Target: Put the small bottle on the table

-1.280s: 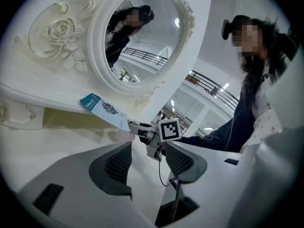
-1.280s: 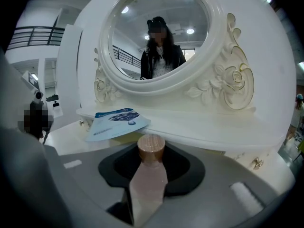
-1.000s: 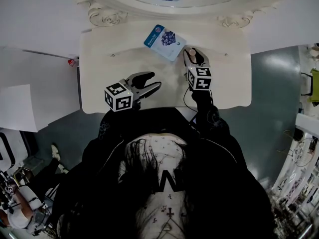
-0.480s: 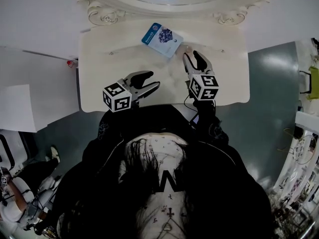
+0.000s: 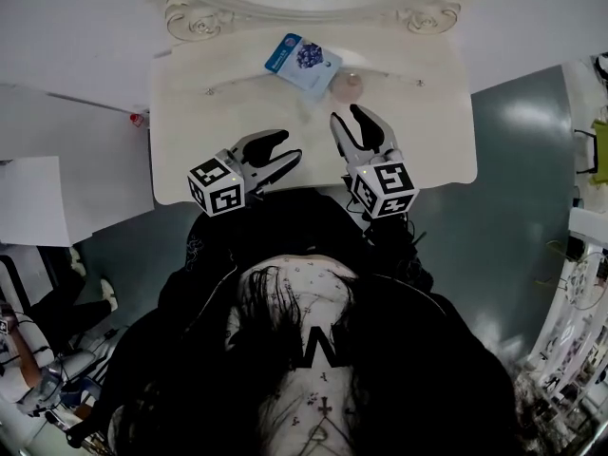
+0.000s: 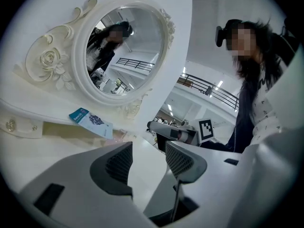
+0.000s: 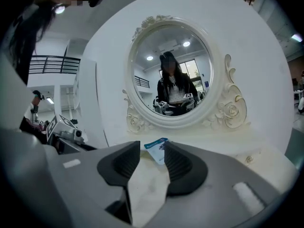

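Closest to you, your left tool (image 5: 282,148) hangs above the near part of the tabletop (image 5: 190,122), on your side of the blue packet (image 5: 304,63) and a little to its left. Its jaws stand wide apart, with only bare tabletop showing through the gap. Your right tool (image 5: 349,119) is raised over the tabletop on the near side of the packet and slightly to its right, its tips aimed towards the back. Its jaws have just been opening and now stand wide with nothing between them; in the right gripper view the packet's corner shows through the gap, well beyond the pads. Just past those tips, and clear of them, the small bottle (image 5: 349,86) sits on the tabletop, a pale pinkish thing right beside the packet's near right corner; neither tool touches it. The packet itself lies flat and askew. Behind the packet, at the back of the tabletop, rises the oval mirror (image 7: 172,75) in its carved cream frame.
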Demonstrator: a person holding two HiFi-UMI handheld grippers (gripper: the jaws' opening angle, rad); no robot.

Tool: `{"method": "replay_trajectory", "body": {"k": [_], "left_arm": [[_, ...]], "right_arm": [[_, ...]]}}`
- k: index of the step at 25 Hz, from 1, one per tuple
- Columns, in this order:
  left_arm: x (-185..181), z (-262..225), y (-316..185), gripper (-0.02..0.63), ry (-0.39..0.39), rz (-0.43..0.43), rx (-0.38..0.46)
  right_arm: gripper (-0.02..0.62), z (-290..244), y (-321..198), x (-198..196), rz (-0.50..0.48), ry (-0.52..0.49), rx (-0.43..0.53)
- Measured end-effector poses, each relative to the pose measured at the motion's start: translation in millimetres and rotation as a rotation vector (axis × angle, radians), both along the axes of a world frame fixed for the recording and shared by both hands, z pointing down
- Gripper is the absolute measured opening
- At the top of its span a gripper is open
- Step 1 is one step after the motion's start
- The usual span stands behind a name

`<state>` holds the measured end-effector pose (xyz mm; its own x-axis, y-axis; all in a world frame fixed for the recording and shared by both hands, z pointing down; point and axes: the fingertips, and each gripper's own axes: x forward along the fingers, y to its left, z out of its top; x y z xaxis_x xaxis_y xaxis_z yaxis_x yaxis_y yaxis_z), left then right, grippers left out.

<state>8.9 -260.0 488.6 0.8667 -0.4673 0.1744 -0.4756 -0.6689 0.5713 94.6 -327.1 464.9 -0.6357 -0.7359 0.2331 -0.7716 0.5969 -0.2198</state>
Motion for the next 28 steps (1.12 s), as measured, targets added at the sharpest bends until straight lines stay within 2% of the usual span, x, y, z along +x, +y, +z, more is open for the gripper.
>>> {"method": "replay_trajectory", "body": {"k": [9,18,23,28], "left_arm": [[8.0,-15.7,36.2,0.215,-0.035,-0.024,0.021],[1.9,-32.7,47.4,0.215,-0.056,-0.04,0.044],[-9.1,-38.9,51.3,0.215,-0.055,-0.038,0.057],[-29.1,-51.6,64.4,0.215,-0.041,-0.031,0.082]], "right_arm": [[0.169,-5.0,41.2,-2.9,-0.022,-0.064,0.009],[0.166,-13.1,53.2,-4.7,-0.022,-0.085,0.027],[0.13,-20.4,52.7,-11.4,-0.007,-0.089,0.045],[0.063,-33.5,64.5,-34.3,-0.005,-0.087,0.07]]}}
